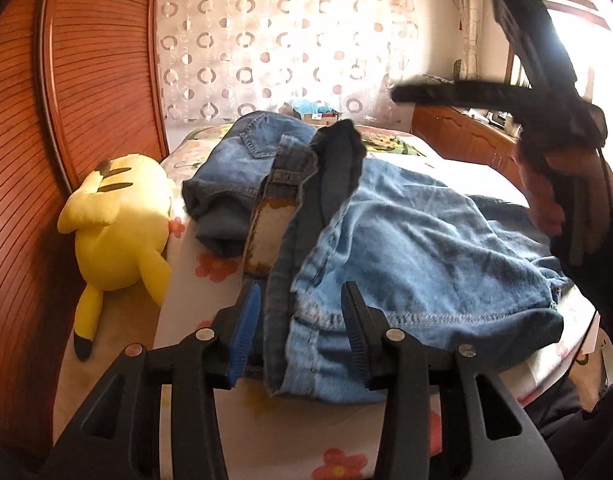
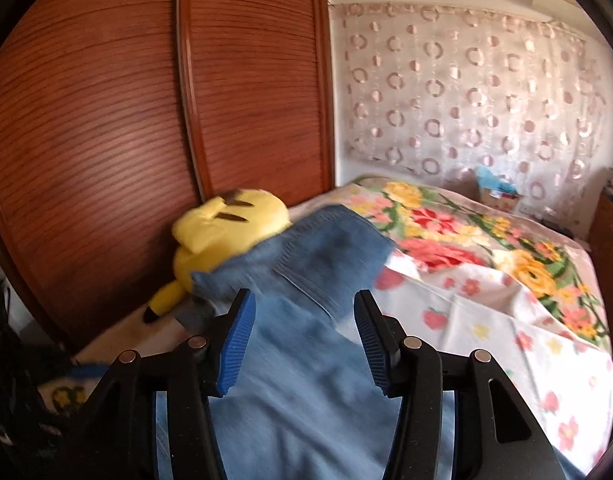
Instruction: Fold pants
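1. On the near end of the bed [image 1: 386,432], the pants [image 1: 406,248] lie folded over, waistband bunched at the far left.
2. My left gripper [image 1: 302,336] and right gripper [image 2: 304,344] stand released, denim loose between the jaws.
3. Left, I judge: tidying the bunched end.

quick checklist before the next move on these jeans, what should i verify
1. Left gripper free of the jeans: ok, jaws apart, hem lies between them unpinched.
2. Right gripper released: ok, jaws apart over denim.
3. Fold tidy: not ok, waistband bunches up with lining showing.
4. Jeans fully on the bed: cannot tell, near edge hidden.
5. Yellow plush toy clear of the jeans: ok in the left wrist view, lying beside them.
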`<act>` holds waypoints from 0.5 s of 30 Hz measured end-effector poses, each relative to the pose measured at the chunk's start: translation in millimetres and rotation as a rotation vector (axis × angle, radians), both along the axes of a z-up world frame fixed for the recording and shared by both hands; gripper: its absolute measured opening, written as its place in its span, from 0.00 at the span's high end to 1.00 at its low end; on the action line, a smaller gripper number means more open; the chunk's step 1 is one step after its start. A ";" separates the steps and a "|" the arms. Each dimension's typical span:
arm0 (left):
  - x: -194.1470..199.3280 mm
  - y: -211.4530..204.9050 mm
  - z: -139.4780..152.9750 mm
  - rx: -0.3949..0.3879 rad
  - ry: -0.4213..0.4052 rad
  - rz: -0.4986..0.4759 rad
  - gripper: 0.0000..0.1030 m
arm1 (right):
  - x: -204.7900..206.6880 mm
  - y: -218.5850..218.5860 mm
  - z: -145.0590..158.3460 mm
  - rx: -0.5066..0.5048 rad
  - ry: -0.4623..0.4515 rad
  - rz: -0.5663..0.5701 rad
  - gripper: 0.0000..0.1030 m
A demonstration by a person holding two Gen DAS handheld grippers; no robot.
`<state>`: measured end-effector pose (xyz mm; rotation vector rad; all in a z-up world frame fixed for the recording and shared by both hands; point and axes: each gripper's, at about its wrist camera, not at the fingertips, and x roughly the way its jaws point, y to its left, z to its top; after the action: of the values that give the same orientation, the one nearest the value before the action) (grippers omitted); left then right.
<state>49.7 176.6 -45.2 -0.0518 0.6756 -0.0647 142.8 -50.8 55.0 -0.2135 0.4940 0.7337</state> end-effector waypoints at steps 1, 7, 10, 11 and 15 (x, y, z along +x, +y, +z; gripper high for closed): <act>2.8 -2.0 0.8 0.002 -0.002 -0.002 0.58 | -3.1 -3.2 -2.8 -0.009 0.002 -0.007 0.48; 36.4 -20.3 4.7 0.038 0.013 -0.036 0.58 | -21.8 -39.7 -17.5 -0.040 0.023 -0.068 0.48; 55.1 -24.8 6.4 0.052 0.019 -0.043 0.58 | -32.0 -54.9 -24.2 -0.048 0.032 -0.095 0.48; 59.7 -25.6 7.6 0.055 0.018 -0.045 0.58 | -35.8 -59.9 -24.7 -0.052 0.031 -0.103 0.48; 80.1 -24.6 13.6 0.079 0.016 -0.029 0.58 | -49.9 -79.7 -26.5 -0.072 0.032 -0.127 0.48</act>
<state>129.8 152.0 -31.5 0.0332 0.6944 -0.0655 92.8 -130.5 28.5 -0.2359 0.5601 0.5968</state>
